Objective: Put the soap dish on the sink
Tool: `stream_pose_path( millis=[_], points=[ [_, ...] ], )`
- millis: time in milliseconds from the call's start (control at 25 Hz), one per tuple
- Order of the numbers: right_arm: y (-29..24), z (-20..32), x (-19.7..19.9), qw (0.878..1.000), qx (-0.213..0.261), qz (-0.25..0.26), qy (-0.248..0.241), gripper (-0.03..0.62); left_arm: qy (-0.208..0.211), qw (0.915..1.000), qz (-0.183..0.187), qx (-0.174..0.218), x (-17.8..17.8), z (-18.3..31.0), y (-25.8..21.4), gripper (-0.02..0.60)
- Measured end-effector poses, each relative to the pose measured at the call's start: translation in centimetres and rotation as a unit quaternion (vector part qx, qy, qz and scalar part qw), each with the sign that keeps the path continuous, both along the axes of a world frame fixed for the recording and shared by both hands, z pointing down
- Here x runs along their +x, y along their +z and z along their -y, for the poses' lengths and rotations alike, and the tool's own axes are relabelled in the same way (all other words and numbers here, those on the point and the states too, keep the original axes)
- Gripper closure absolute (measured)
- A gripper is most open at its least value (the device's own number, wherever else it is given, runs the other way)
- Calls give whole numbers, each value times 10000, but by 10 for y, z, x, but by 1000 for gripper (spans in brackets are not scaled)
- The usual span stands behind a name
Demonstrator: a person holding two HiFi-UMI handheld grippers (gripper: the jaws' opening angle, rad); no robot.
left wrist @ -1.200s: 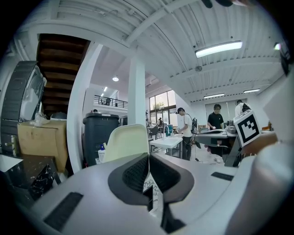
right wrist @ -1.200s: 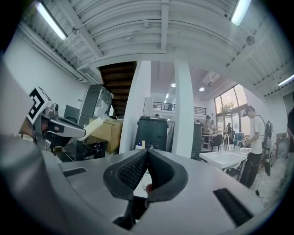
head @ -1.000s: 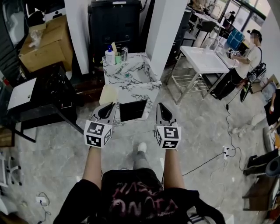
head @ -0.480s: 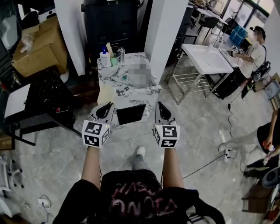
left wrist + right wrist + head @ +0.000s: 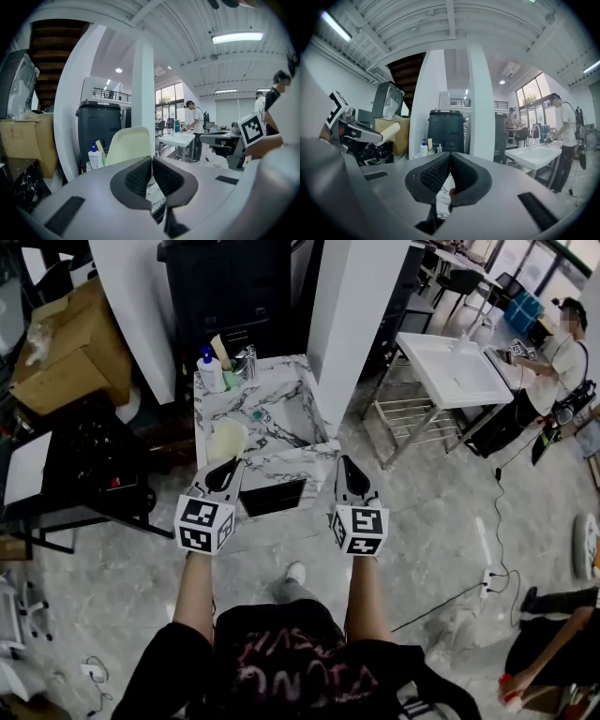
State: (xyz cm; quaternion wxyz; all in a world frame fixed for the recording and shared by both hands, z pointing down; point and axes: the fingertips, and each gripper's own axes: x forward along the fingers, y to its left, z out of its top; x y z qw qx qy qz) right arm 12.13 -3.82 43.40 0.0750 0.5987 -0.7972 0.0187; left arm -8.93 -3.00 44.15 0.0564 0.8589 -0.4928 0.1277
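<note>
The soap dish (image 5: 227, 440) is a pale cream shell; my left gripper (image 5: 225, 471) is shut on its near edge and holds it over the front left part of the marbled white sink (image 5: 298, 457). In the left gripper view the soap dish (image 5: 129, 145) stands up just beyond the closed left gripper (image 5: 152, 161). My right gripper (image 5: 348, 471) hovers at the sink's front right corner, shut with nothing in it. The right gripper (image 5: 450, 161) shows its ribbed pads pressed together.
A blue-pump soap bottle (image 5: 208, 371) and a faucet (image 5: 246, 360) stand at the sink's back. Behind are a black bin (image 5: 234, 287) and a white pillar (image 5: 352, 306). A cardboard box (image 5: 66, 343) and black table (image 5: 94, 456) stand left; a white basin stand (image 5: 450, 367) and a person (image 5: 562, 352) right.
Both grippers have come closer to the marbled sink. The soap dish, earlier short of the sink's front, now hangs over its front left part. Both grippers stay shut.
</note>
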Motion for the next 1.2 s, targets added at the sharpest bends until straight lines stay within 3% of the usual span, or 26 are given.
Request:
stream_pose_path(
  millis=[440, 840, 1200],
  points=[
    [-4, 76, 32, 9997, -40, 52, -238, 580, -163, 9998, 99, -18, 38, 67, -8, 557],
    [2, 114, 37, 9994, -128, 223, -222, 580, -193, 9997, 147, -33, 36, 105, -6, 557],
    [10, 172, 30, 9998, -198, 48, -71, 582, 23, 9998, 62, -179, 35, 171, 11, 557]
  ],
)
